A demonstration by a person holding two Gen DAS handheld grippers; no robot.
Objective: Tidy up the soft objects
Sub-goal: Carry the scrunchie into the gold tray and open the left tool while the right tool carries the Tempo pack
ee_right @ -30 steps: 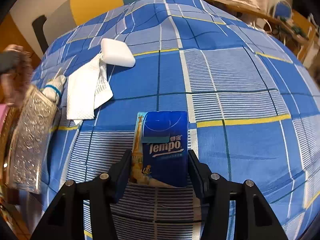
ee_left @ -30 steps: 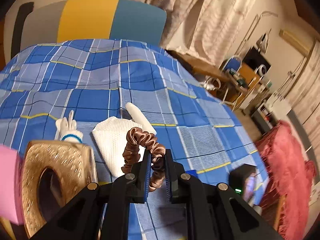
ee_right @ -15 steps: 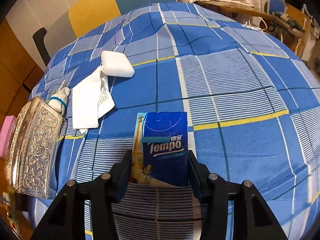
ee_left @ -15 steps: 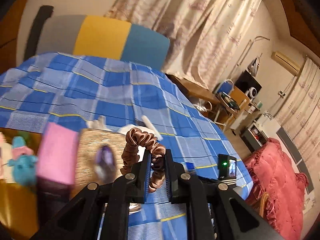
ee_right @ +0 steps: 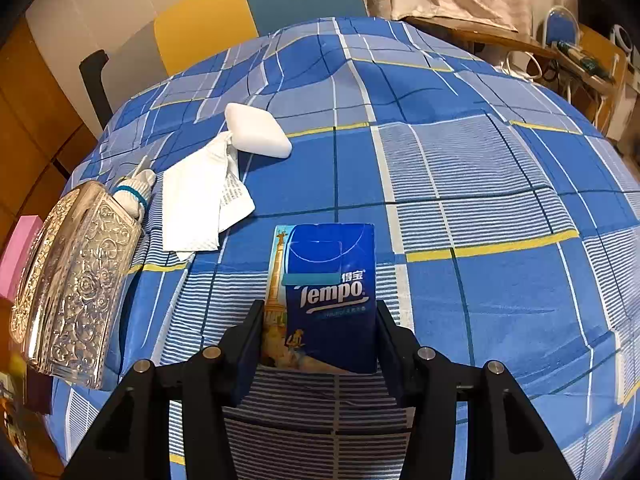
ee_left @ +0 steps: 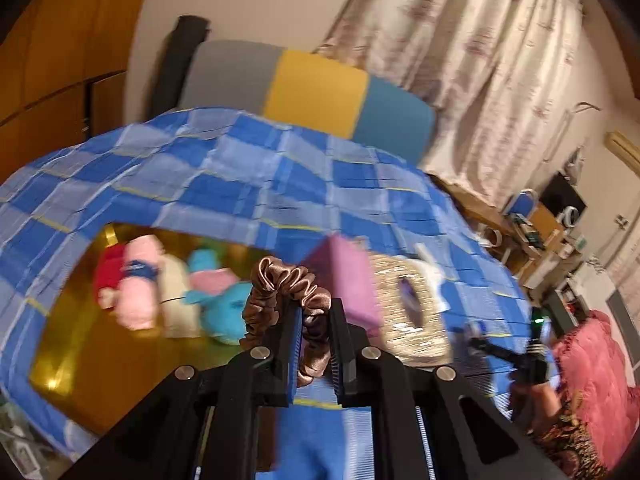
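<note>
My left gripper [ee_left: 314,316] is shut on a brown satin scrunchie [ee_left: 286,296] and holds it in the air above a gold tray [ee_left: 120,364]. Several plush toys [ee_left: 168,292] lie in that tray. My right gripper [ee_right: 318,320] is shut on a blue Tempo tissue pack [ee_right: 330,292] just above the blue checked bedspread [ee_right: 460,184]. A white cloth [ee_right: 200,204], a white pad [ee_right: 258,136] and a rolled white sock with a blue band [ee_right: 134,192] lie on the bedspread to the left.
An ornate silver tissue box [ee_right: 74,280] stands at the bed's left edge, with a pink box [ee_right: 18,252] beside it; both also show in the left wrist view [ee_left: 408,312]. A padded headboard [ee_left: 312,88] is at the far end. A red blanket [ee_left: 596,376] lies at the right.
My left gripper has swung left and up with the scrunchie, from over the white cloth to over the gold tray. My right gripper has barely moved and holds the tissue pack as before.
</note>
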